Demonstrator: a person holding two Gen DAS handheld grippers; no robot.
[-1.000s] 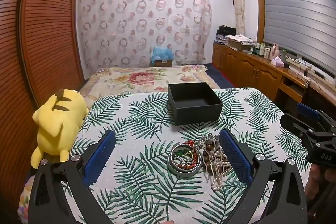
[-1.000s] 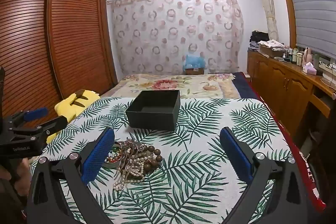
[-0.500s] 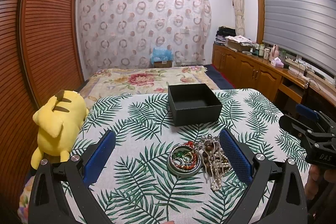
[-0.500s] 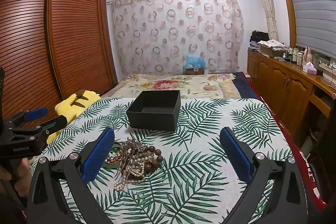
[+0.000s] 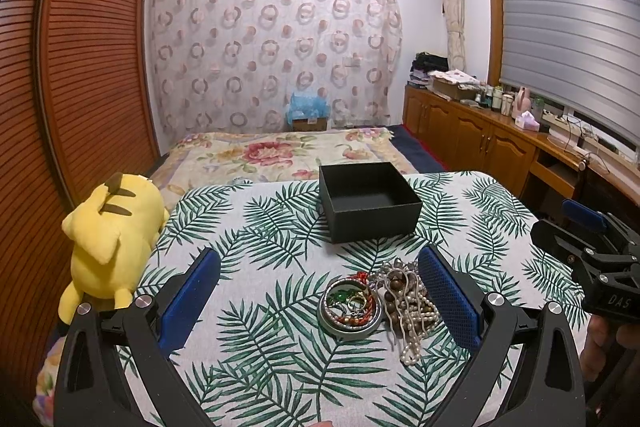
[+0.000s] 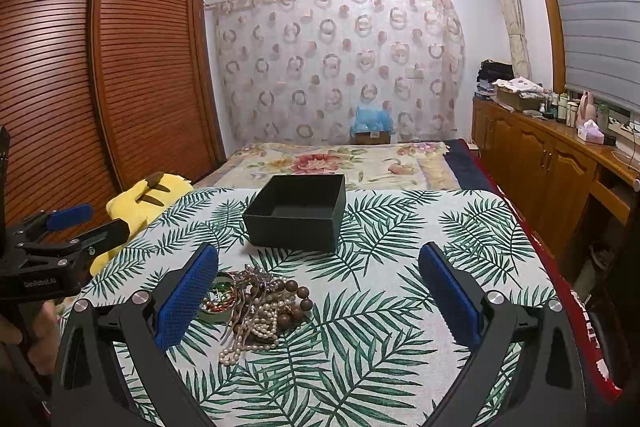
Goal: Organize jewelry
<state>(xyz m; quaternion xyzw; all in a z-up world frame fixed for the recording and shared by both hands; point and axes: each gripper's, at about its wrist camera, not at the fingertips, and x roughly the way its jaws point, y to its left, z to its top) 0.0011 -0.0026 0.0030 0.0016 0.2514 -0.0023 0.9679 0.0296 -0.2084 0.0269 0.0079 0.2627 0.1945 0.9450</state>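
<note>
Left tool (image 5: 318, 297) is held above the near part of the counter with its blue-padded fingers spread wide and nothing between the pads. Right tool (image 6: 318, 297) is likewise spread wide and pinches nothing.

Far left, a yellow plush toy (image 5: 108, 239) lies at the edge of the counter (image 5: 248, 227), which is covered in a white cloth printed with green palm leaves. Right of centre on the near part of the cloth sits a round silver metal tin (image 5: 349, 309), open, holding small red, green and gold jewellery pieces. Touching its right side is a tangled heap of brown wooden beads and white pearl strands (image 5: 408, 303); one pearl strand trails toward the near edge. In the left wrist view this heap lies just inside the tool's right finger; in the right wrist view the tin and heap (image 6: 260, 303) lie just beside the left finger.

Beyond the jewellery, apart from it, stands an open square black cardboard box (image 5: 370, 201), upright and showing nothing inside.
</note>
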